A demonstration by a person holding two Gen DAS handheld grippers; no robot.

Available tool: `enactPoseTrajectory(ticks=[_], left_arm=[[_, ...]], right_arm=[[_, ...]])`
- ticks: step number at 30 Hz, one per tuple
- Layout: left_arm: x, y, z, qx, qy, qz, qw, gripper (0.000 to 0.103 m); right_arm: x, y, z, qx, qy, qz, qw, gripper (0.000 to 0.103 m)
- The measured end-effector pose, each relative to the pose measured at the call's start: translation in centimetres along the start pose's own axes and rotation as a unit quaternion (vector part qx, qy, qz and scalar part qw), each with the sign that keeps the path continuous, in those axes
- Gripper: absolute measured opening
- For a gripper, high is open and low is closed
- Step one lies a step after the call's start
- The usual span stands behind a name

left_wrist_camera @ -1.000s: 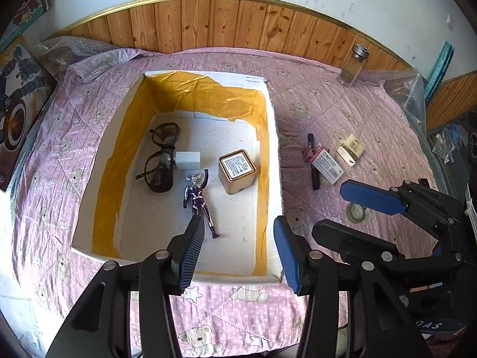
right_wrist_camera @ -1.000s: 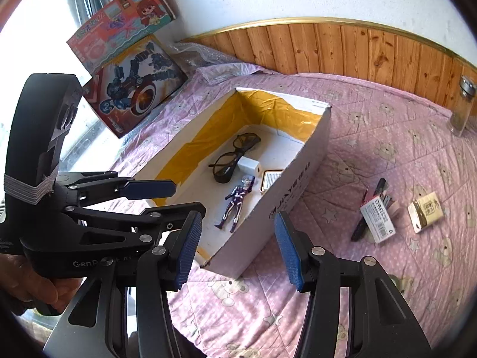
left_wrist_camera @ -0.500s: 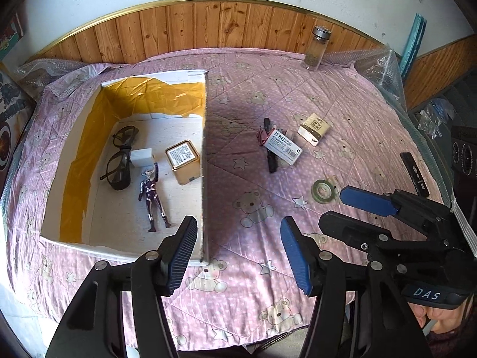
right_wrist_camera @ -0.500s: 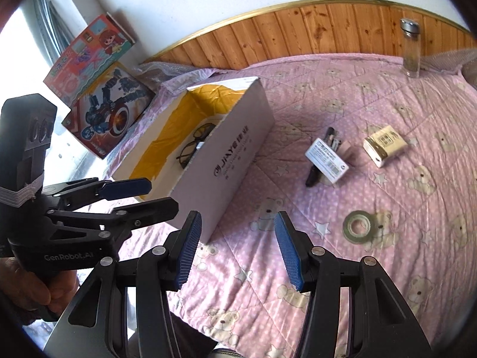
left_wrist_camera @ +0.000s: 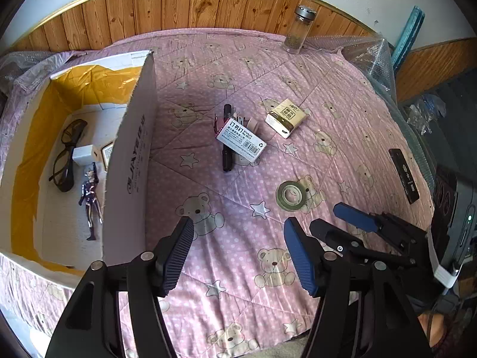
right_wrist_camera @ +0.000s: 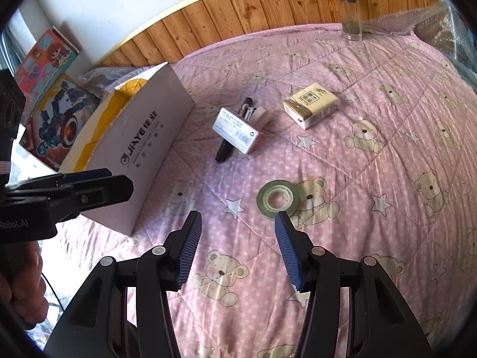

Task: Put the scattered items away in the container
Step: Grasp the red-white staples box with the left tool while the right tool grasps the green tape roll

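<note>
Now I'm holding both tongs, left (left_wrist_camera: 238, 250) and right (right_wrist_camera: 235, 244), wide and empty, facing the white "JIAYE" box (right_wrist_camera: 143, 146), the "STAPLES" packet (left_wrist_camera: 241, 143) lying right of it

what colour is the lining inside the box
Yellow-orange lining inside the white box, clearest in the left wrist view.

Pink teddy-bear quilt (right_wrist_camera: 372, 164), wood-panelled wainscot (left_wrist_camera: 184, 6), white wall (right_wrist_camera: 125, 3), apparently daylit from left
</note>
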State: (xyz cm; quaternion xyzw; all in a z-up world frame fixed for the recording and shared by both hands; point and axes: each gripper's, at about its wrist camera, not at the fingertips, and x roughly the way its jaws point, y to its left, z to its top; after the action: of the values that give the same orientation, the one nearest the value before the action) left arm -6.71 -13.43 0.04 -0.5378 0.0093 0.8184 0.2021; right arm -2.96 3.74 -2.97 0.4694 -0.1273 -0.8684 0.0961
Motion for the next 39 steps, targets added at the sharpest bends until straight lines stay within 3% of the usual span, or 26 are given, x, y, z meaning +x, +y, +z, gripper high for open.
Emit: enactPoseTrajectory(ticks=[7, 15, 23, 25, 26, 27, 30, 31, 33, 39], left_arm=[[5.7, -0.1, 2.8, -0.056, 0.028, -0.025, 0.9977, 0.07], [11.8, 1.0, 6.4, -0.135, 0.03, -0.045, 0.9894, 0.07], [16.4, 3.6, 8.1, -0.186, 0.02, -0.051, 0.9811, 0.07], [16.4, 3.7, 8.5, -0.179, -0.004, -0.059, 0.9821, 0.069], [16.6, 3.7, 8.7, -0.173, -0.006, -0.06, 0.9831, 0.066], [16.6, 3.8, 8.8, -0.167, -0.011, -0.057, 0.9842, 0.048], [16.4, 3.9, 8.9, -0.154, -0.017, -0.077, 0.985, 0.041], [16.1, 3.9, 8.8, -0.147, -0.021, -0.081, 0.9856, 0.031], [15.6, 4.2, 8.4, -0.142, -0.023, -0.084, 0.986, 0.021], [13.9, 4.6, 7.1, -0.126, -0.033, -0.084, 0.988, 0.023]], right_arm=[[3.1, -1.0, 0.4, -0.025, 0.007, -0.034, 0.999, 0.055], [6.0, -0.9, 0.6, -0.077, 0.004, -0.071, 0.995, 0.055], [8.3, -1.4, 0.5, -0.101, 0.013, -0.075, 0.992, 0.052], [8.4, -1.4, 0.5, -0.105, 0.007, -0.077, 0.991, 0.051], [8.4, -1.5, 0.5, -0.105, 0.006, -0.077, 0.992, 0.051], [8.4, -1.6, 0.6, -0.104, 0.004, -0.075, 0.992, 0.051], [8.3, -1.8, 0.8, -0.099, 0.002, -0.071, 0.993, 0.051], [8.2, -1.9, 0.9, -0.096, 0.002, -0.068, 0.993, 0.051], [8.0, -2.1, 1.1, -0.088, -0.001, -0.065, 0.994, 0.051], [7.2, -2.5, 1.0, -0.064, -0.005, -0.049, 0.997, 0.051]])
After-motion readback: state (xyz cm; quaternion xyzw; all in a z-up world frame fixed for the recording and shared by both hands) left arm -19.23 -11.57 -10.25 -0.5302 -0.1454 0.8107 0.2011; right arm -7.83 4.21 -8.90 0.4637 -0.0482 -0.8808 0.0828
